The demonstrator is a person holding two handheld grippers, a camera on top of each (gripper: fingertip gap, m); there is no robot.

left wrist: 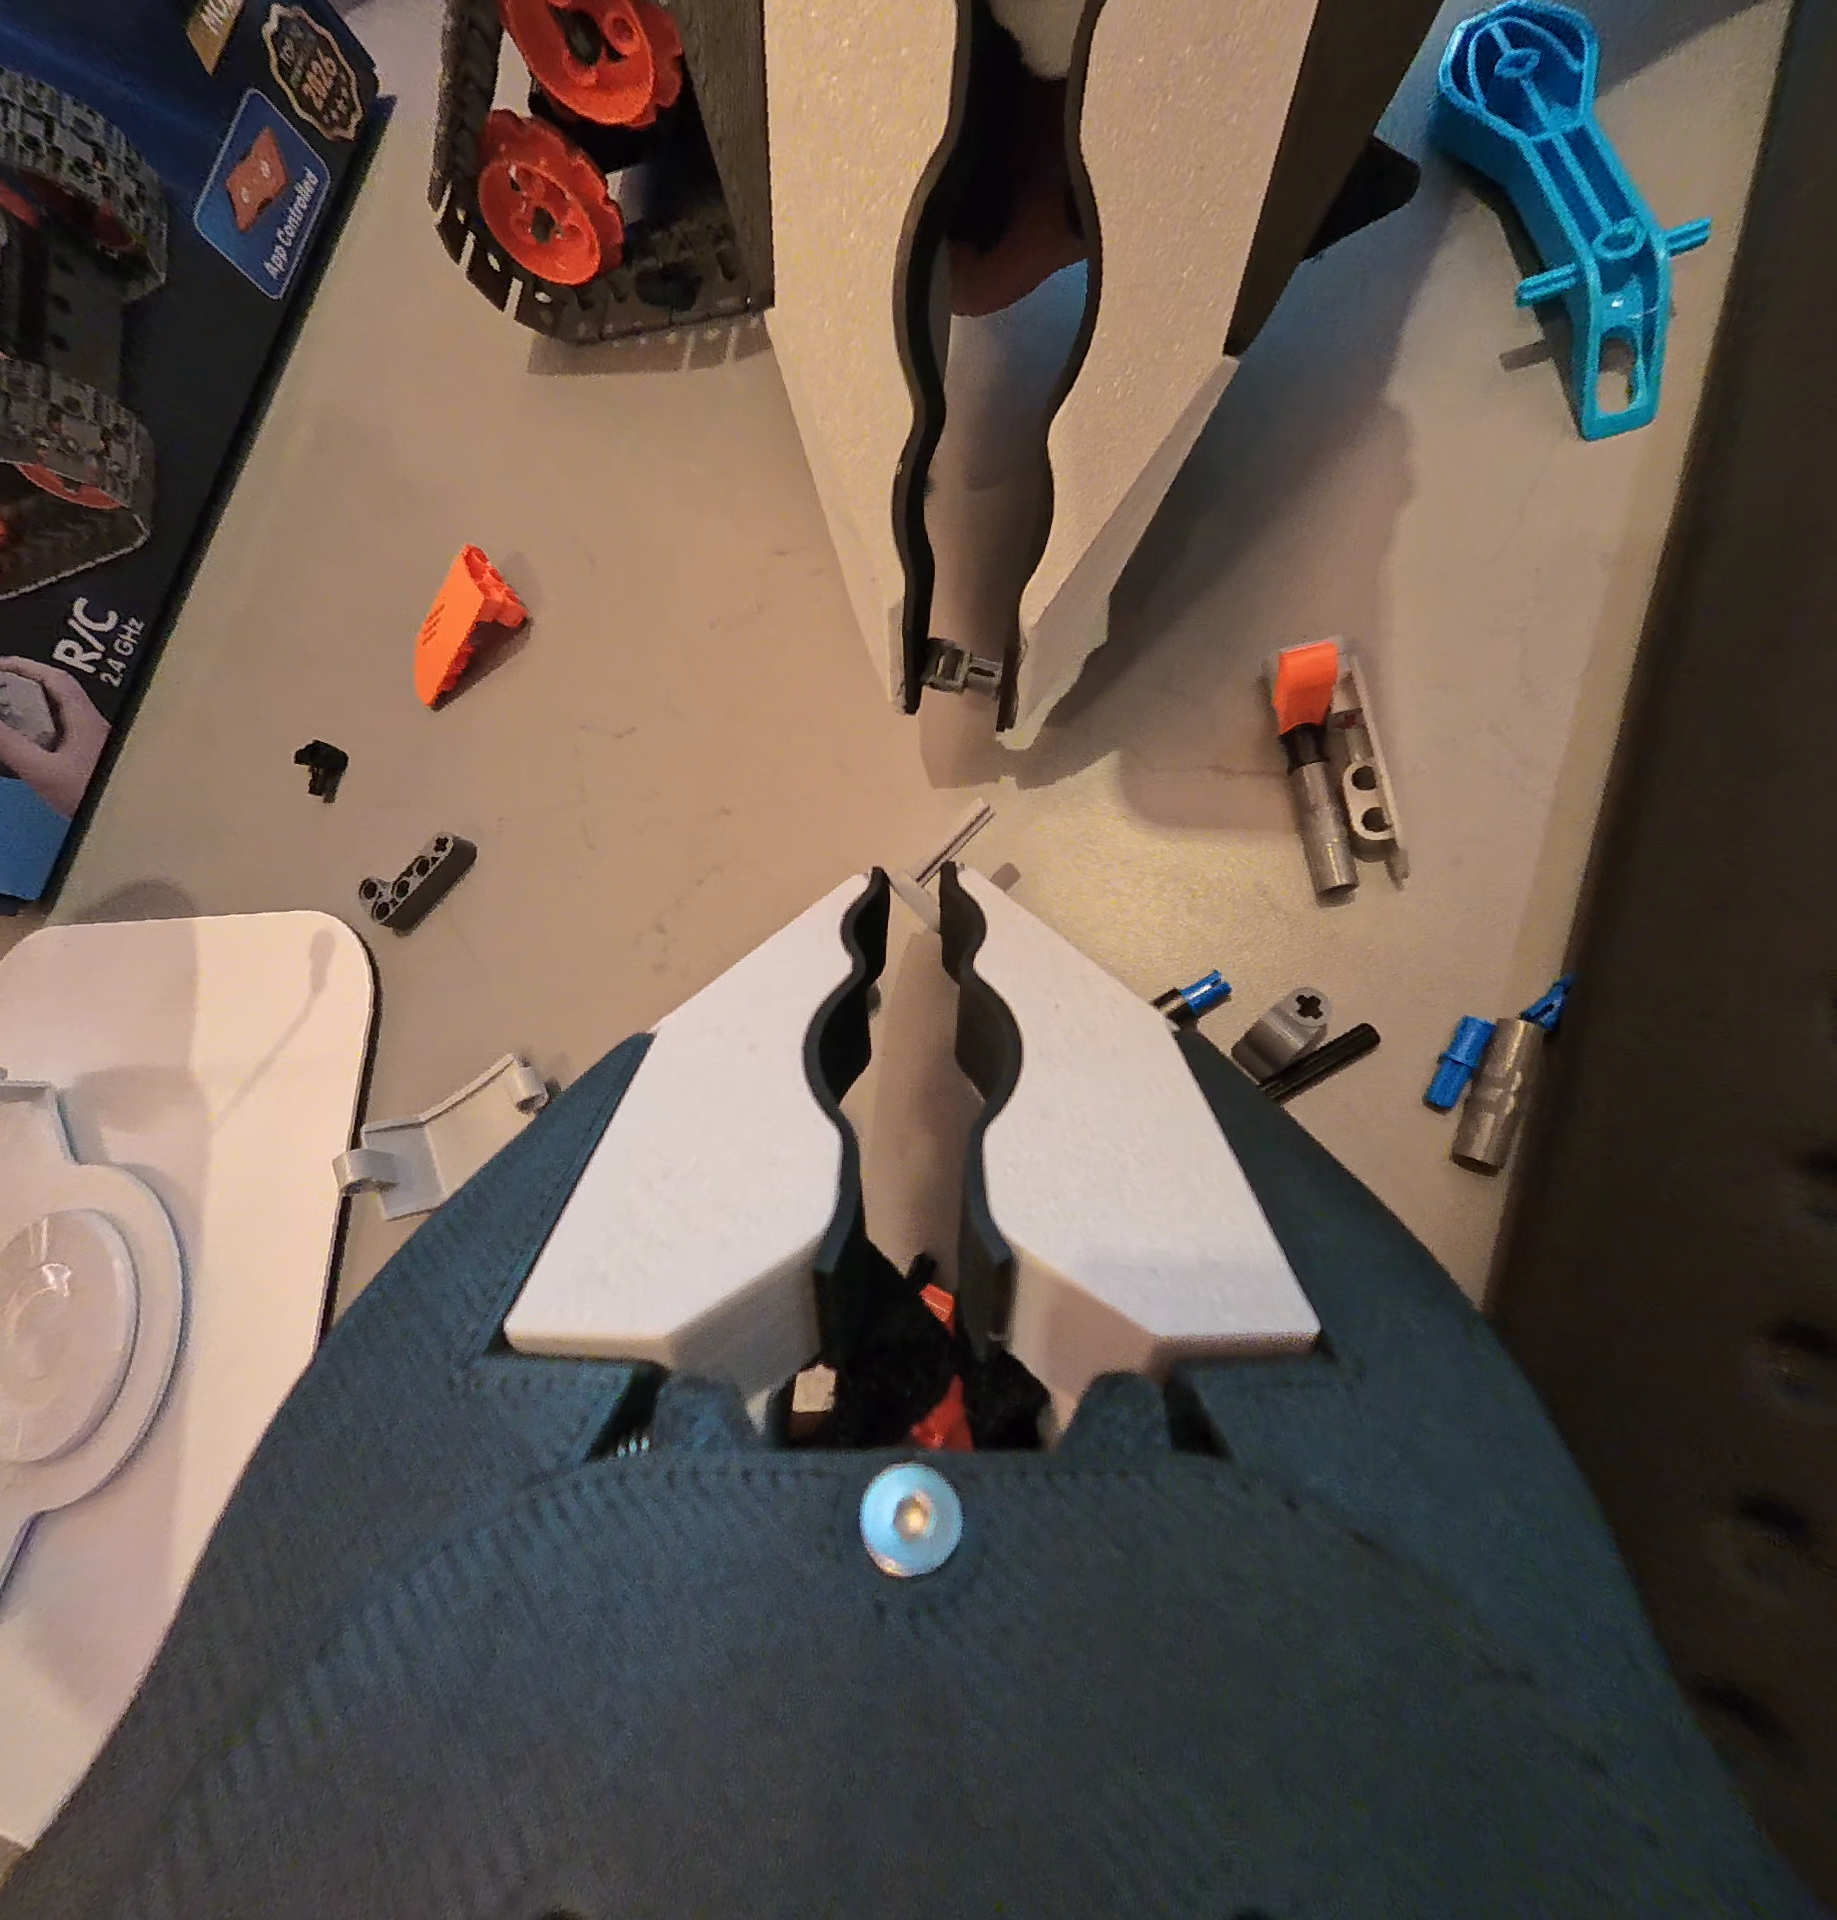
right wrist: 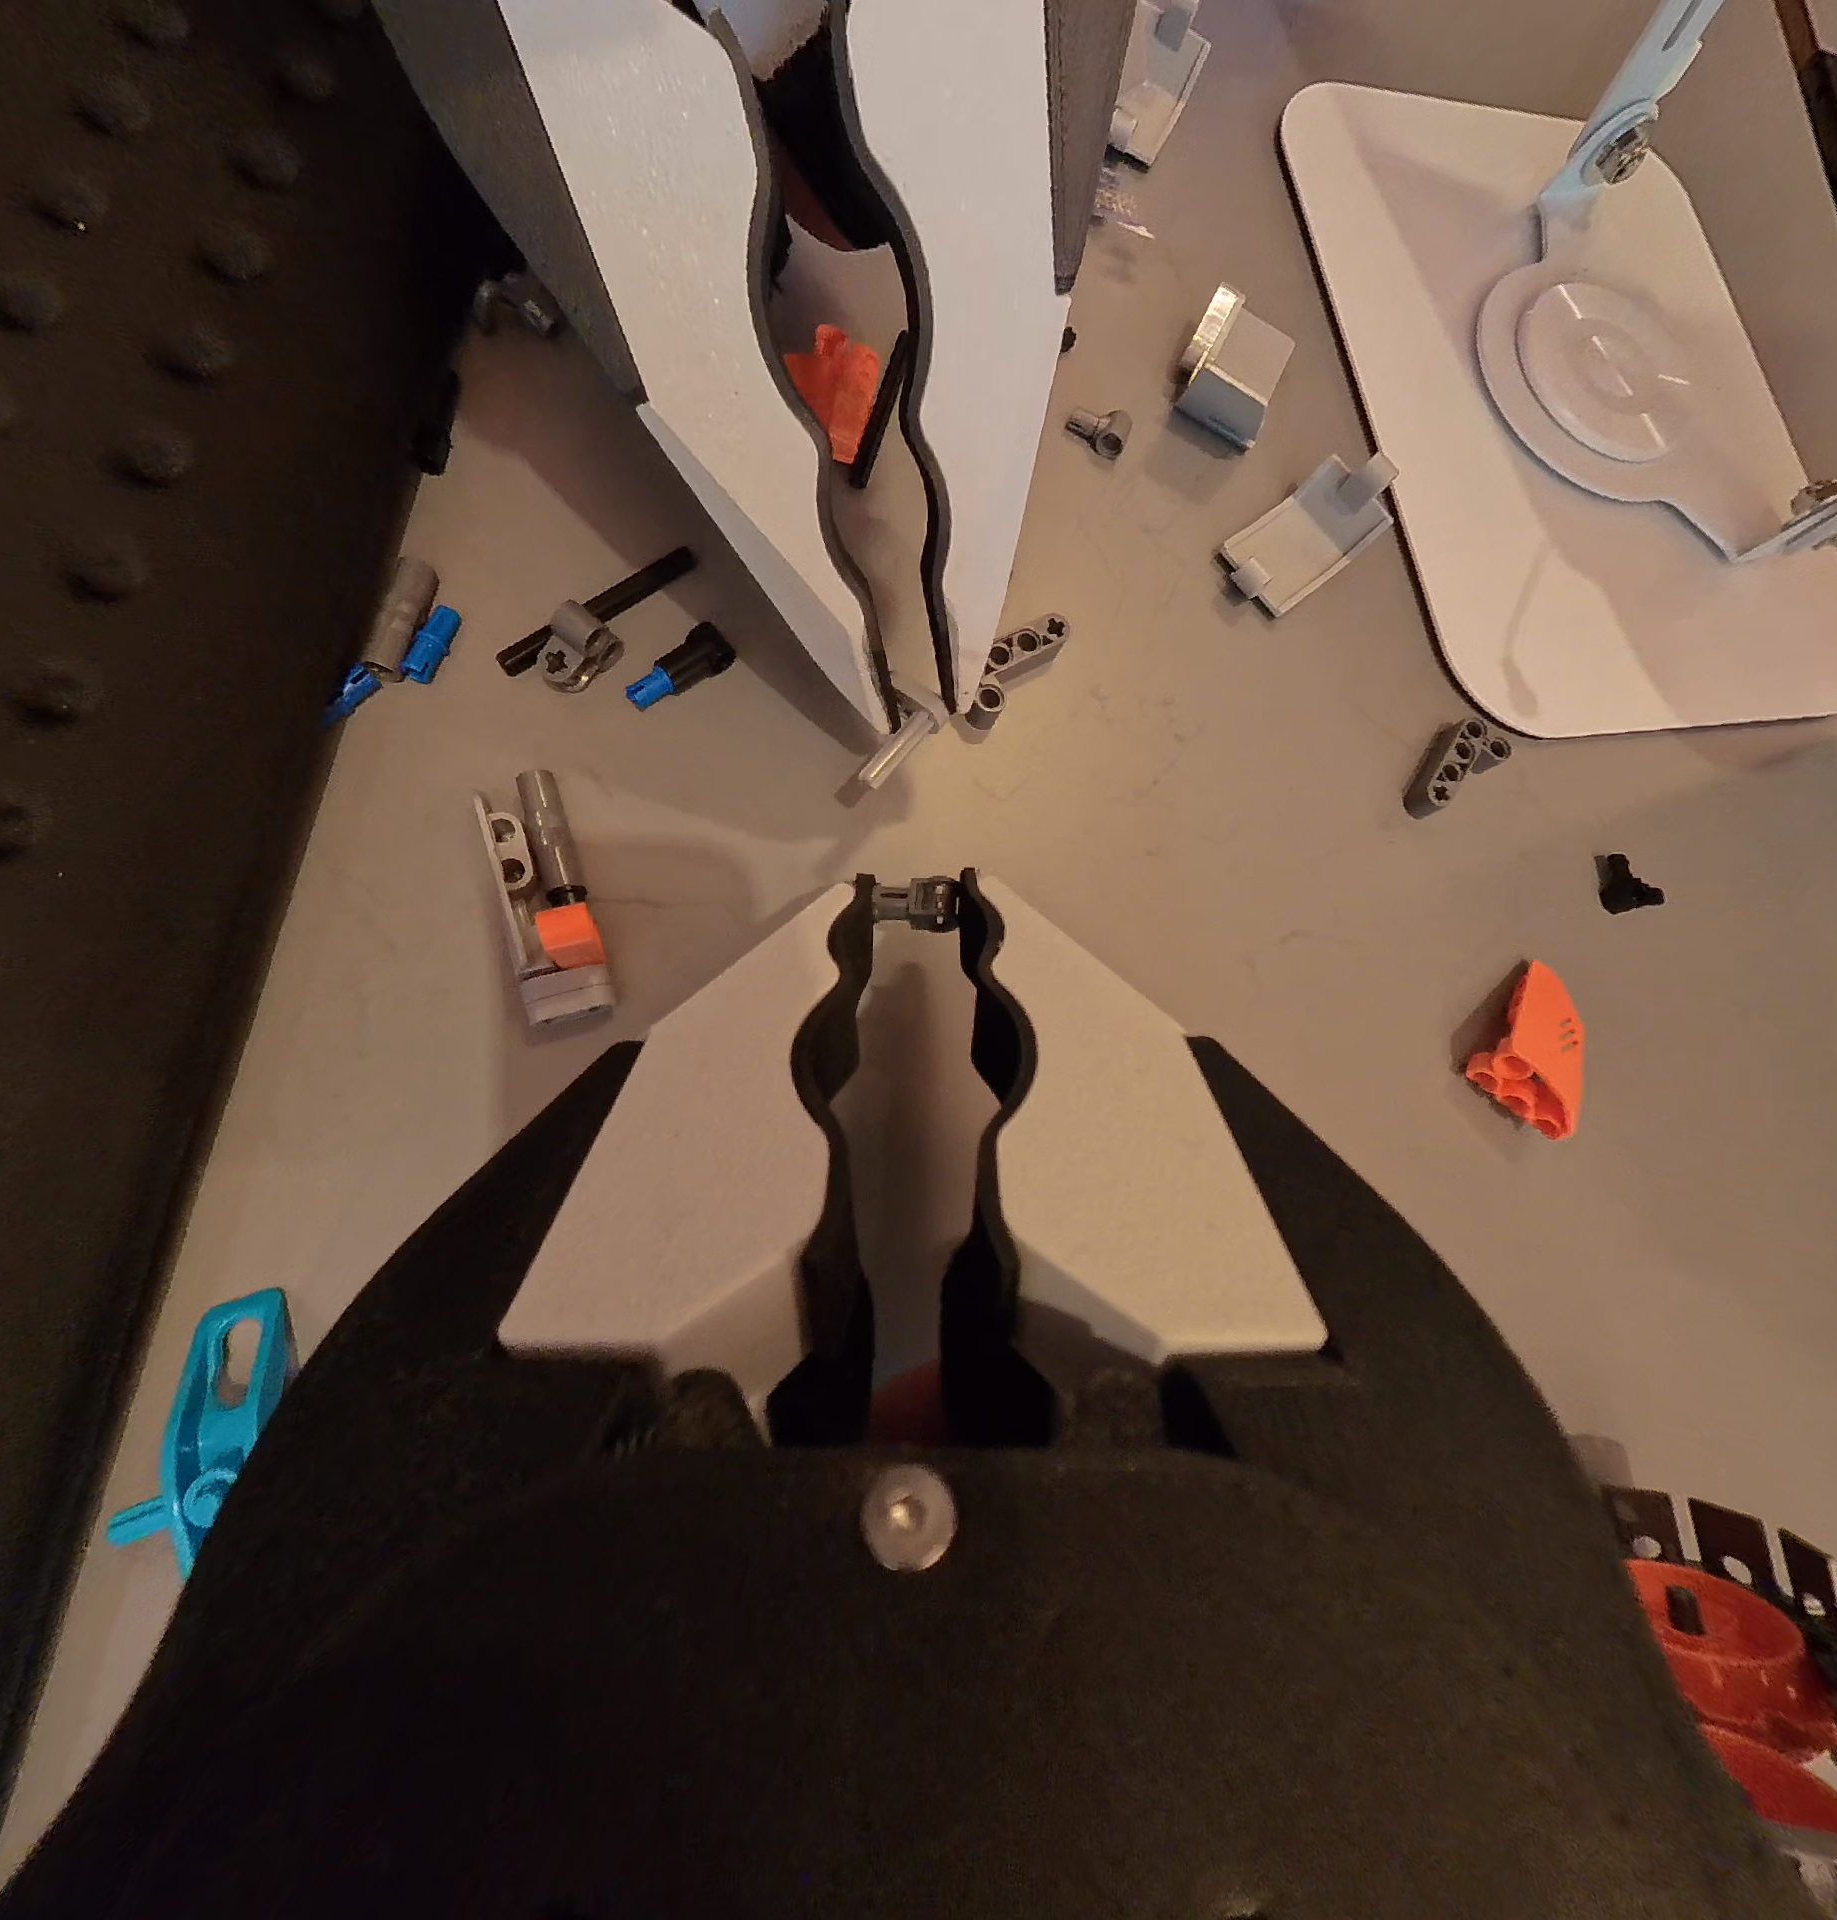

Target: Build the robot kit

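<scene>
My left gripper point(left wrist: 914, 883) is nearly shut on a thin light grey axle point(left wrist: 953, 834) that sticks out past its tips, just above the beige table. It also shows in the right wrist view point(right wrist: 924, 707), with the axle point(right wrist: 898, 750). My right gripper point(right wrist: 914, 894) is shut on a small dark grey pin connector point(right wrist: 916, 902) held crosswise between its tips. It comes in from the top of the left wrist view point(left wrist: 958, 686), with the connector point(left wrist: 961, 673). The two sets of tips face each other a short way apart.
Loose pieces lie around: an orange wedge point(left wrist: 467, 623), a dark L-beam point(left wrist: 415, 881), a grey-and-orange assembly point(left wrist: 1329, 758), blue pins point(left wrist: 1454, 1060), a blue tool point(left wrist: 1579, 208). A tracked vehicle point(left wrist: 581, 166), a box point(left wrist: 114, 364), a white board point(left wrist: 218, 1018) and a black mat point(left wrist: 1724, 935) border them. The tips of both grippers are at nearly the same place.
</scene>
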